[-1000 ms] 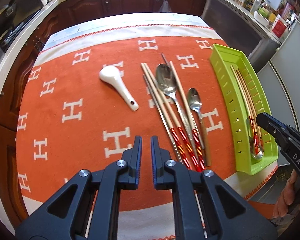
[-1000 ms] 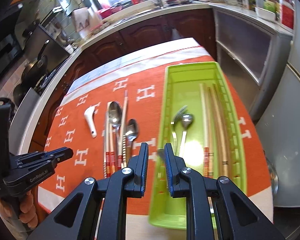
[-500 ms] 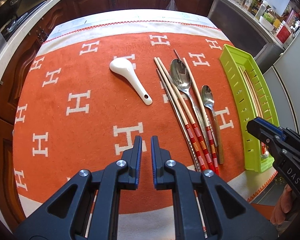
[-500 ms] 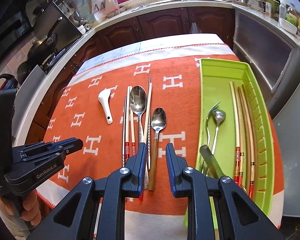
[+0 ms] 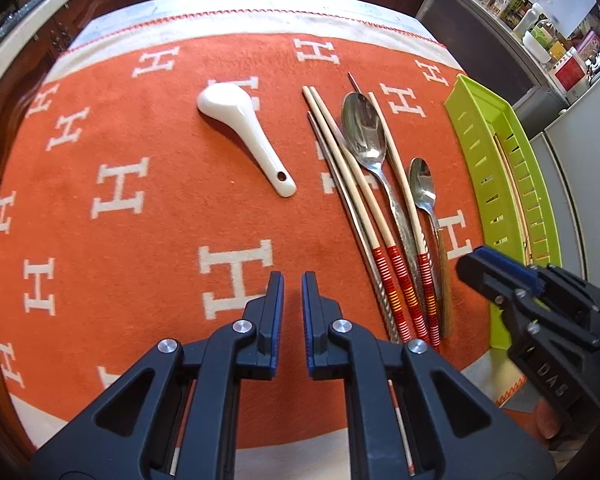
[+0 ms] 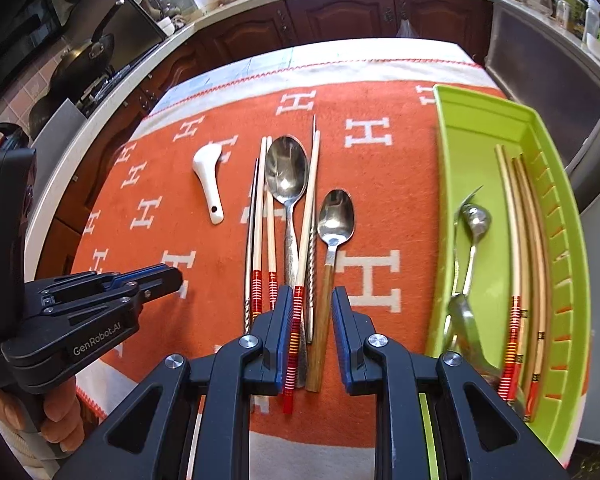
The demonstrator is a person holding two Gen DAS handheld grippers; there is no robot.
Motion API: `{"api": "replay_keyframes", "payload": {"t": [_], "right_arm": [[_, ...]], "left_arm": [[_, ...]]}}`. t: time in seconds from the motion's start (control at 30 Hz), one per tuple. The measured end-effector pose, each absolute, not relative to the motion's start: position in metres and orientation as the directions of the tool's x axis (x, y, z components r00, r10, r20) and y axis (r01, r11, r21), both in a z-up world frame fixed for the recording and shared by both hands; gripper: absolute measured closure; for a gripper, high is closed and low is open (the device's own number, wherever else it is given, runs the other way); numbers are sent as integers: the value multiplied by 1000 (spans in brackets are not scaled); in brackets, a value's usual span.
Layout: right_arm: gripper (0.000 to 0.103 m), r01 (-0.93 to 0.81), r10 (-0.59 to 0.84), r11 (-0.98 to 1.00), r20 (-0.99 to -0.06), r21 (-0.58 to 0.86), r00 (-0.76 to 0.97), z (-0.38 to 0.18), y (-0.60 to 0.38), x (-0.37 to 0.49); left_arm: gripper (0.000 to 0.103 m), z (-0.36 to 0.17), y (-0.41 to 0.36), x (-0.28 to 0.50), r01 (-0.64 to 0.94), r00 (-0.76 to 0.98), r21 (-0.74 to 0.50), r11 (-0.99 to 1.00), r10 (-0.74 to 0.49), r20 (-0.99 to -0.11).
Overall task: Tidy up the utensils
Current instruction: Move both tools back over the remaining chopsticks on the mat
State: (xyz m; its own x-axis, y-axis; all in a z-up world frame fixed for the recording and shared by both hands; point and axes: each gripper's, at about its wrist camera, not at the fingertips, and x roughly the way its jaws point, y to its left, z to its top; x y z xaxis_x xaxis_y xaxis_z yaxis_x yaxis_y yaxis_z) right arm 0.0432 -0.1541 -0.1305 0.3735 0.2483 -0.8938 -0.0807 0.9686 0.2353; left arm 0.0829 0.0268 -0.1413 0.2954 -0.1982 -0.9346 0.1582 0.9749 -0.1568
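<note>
Hovering parted and empty-handed, right gripper [image 6: 311, 334] over wooden-handled spoon [image 6: 329, 264] at cloth's near edge, left gripper [image 5: 291, 316] nearly closed, empty; green tray [image 6: 480, 128] partly filled at right edge, chopsticks [image 5: 364, 216], white spoon [image 5: 246, 136] left.

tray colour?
Lime green tray, slotted along its side wall. Shows best in the right wrist view.
</note>
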Motion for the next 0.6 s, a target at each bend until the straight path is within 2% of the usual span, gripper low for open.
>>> {"api": "replay_keyframes", "payload": {"t": [0.33,0.5,0.6], "right_arm": [[84,-137,271,962,-896,237,352,-149,-133,60],[94,-137,271,962,-896,237,351,-161,-129,71],[96,-157,271,961,-893,229,359,-163,-125,76]], "left_arm": [[97,-154,25,90,148,275,-177,973,-213,-938],[97,-157,28,92,130,268,-181,975,-210,-940],[97,-159,28,93,128,267,-182,975,-211,-940]]}}
